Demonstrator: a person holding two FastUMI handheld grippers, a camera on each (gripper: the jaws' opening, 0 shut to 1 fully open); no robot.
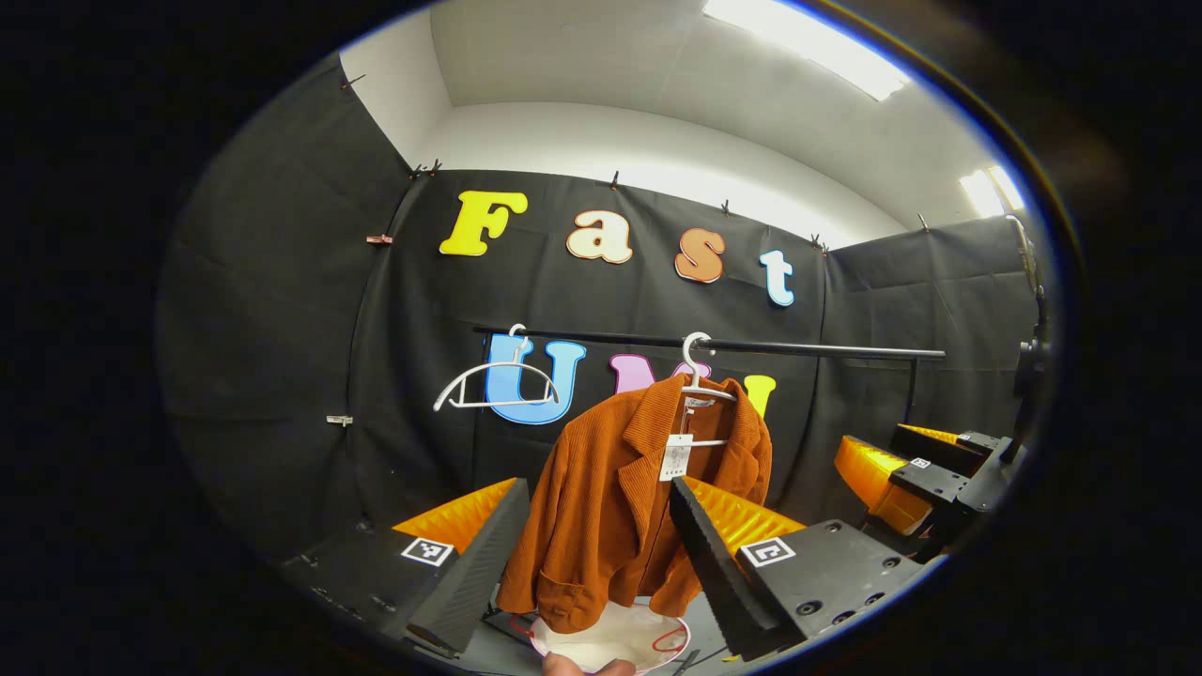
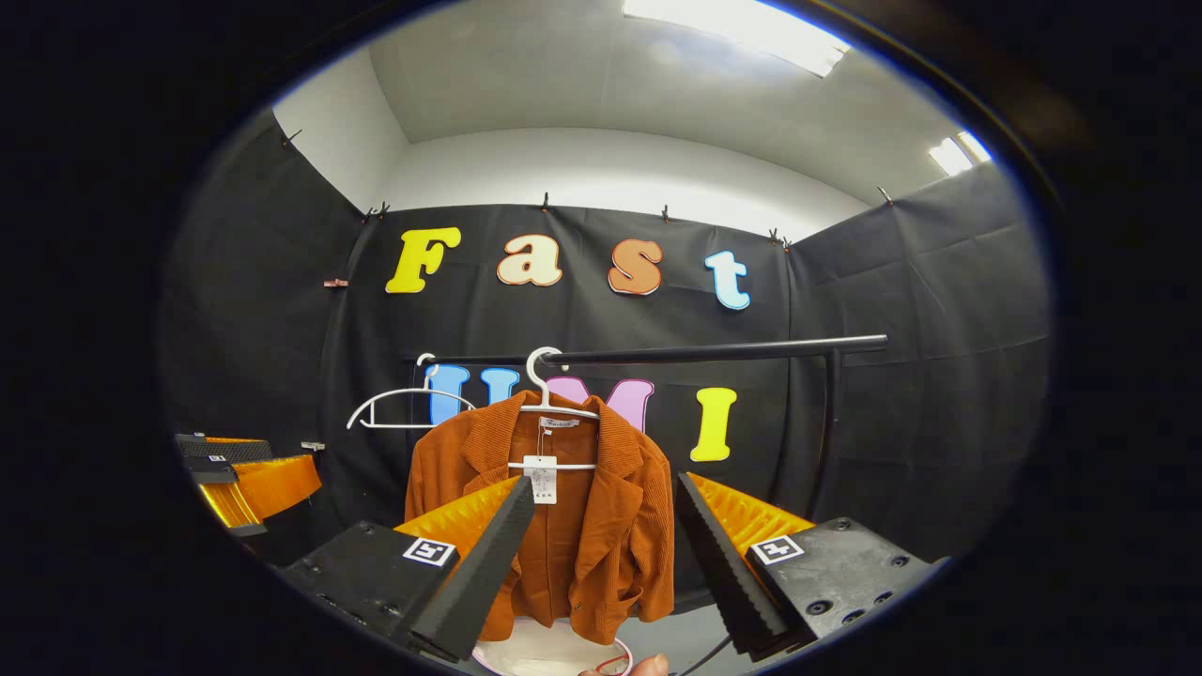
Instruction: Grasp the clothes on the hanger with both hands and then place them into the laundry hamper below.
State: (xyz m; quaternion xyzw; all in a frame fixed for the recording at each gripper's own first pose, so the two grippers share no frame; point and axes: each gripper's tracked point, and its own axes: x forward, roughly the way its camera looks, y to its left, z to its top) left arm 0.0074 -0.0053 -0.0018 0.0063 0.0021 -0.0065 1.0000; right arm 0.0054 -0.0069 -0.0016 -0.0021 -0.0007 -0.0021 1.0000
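So here's where I'm at: the orange corduroy jacket is on a white hanger hooked over the black rail, with a paper tag dangling at the collar. A second, bare white hanger sits further along the same rail, well apart from the jacket.

My left gripper is spread wide open with nothing in it. In the left gripper view the jacket hangs right between my two fingers but farther back, so I'm not touching it. Off to the right side of that view I can see my right gripper hovering at about the same height, also clear of the fabric.

From the right gripper view it's the same story: my right gripper is wide open and empty, the jacket framed between the fingers, hanger and tag facing me. My left gripper shows at the far left edge there, away from the jacket.

Below the jacket's hem there's the white hamper with a bit of red trim, sitting on the grey floor directly under the garment. I can see its rim in the right gripper view too. A fingertip pokes into the bottom edge of the left gripper view.
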